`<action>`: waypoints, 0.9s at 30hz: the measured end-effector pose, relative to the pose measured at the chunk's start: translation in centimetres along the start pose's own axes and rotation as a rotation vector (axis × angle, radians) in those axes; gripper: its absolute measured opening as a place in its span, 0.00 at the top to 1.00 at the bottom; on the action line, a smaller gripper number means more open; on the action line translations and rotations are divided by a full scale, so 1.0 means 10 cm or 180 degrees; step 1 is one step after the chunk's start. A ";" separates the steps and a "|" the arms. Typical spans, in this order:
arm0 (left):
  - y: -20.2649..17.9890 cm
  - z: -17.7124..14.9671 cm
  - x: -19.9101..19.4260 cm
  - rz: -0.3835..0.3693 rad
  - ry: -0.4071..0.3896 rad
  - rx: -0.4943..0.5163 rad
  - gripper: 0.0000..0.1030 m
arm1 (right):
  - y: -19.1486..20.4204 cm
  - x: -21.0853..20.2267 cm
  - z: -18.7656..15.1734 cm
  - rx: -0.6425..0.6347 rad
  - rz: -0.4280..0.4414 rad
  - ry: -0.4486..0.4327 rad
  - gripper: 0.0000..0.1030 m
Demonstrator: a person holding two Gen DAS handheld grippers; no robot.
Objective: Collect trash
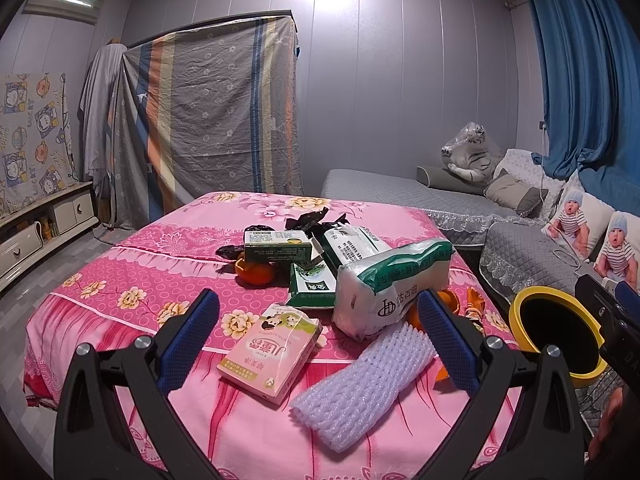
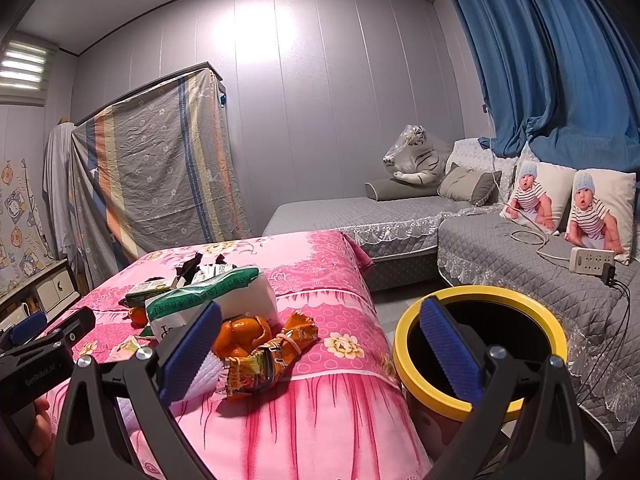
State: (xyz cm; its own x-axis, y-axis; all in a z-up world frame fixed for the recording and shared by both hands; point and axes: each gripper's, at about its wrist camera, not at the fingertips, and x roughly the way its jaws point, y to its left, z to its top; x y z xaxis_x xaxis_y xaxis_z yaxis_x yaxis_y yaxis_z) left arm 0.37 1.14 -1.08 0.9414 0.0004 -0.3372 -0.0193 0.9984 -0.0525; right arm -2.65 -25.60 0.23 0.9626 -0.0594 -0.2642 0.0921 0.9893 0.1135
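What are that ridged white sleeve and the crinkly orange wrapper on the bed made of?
White sleeve: looks like soft foam netting, matte, with an open ribbed mesh. Orange wrapper: probably thin plastic or foil film, glossy, creased and printed. Both lie on the pink bedspread.

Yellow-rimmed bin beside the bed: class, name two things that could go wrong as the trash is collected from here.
1. The yellow-rimmed bin stands below the bed's edge, so a dropped orange peel could miss it.
2. The crumpled snack wrapper lies against the peel; open right tongs might drag both.
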 end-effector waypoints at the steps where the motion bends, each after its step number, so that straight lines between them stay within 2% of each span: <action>1: 0.01 -0.01 0.00 -0.0001 0.0000 -0.0002 0.08 | 0.01 0.00 0.00 0.0006 0.0000 0.0003 0.07; 14: -0.05 -0.02 0.01 0.0003 0.0004 0.0001 0.08 | -0.03 0.04 -0.03 0.0027 -0.0097 0.0040 0.07; 20: -0.05 -0.07 0.02 -0.0039 -0.0014 0.0019 0.08 | -0.02 0.00 0.05 -0.0126 -0.0179 -0.0098 0.07; 24: -0.03 -0.11 -0.01 -0.0139 0.0009 -0.0005 0.08 | -0.10 0.06 0.19 -0.0095 -0.0081 -0.0109 0.07; 26: -0.03 -0.11 -0.02 -0.0268 0.0017 -0.0012 0.08 | -0.17 0.14 0.29 -0.0015 0.0106 -0.0003 0.07; 27: -0.03 -0.09 -0.02 -0.0357 0.0007 -0.0013 0.08 | -0.18 0.22 0.33 -0.0037 0.0284 0.0138 0.07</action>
State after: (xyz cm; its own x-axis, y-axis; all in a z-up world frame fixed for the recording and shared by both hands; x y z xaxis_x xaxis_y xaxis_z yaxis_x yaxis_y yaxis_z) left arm -0.13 0.82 -1.84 0.9370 -0.1115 -0.3310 0.0849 0.9920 -0.0938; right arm 0.14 -27.93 2.61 0.9549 0.0347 -0.2948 0.0033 0.9918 0.1275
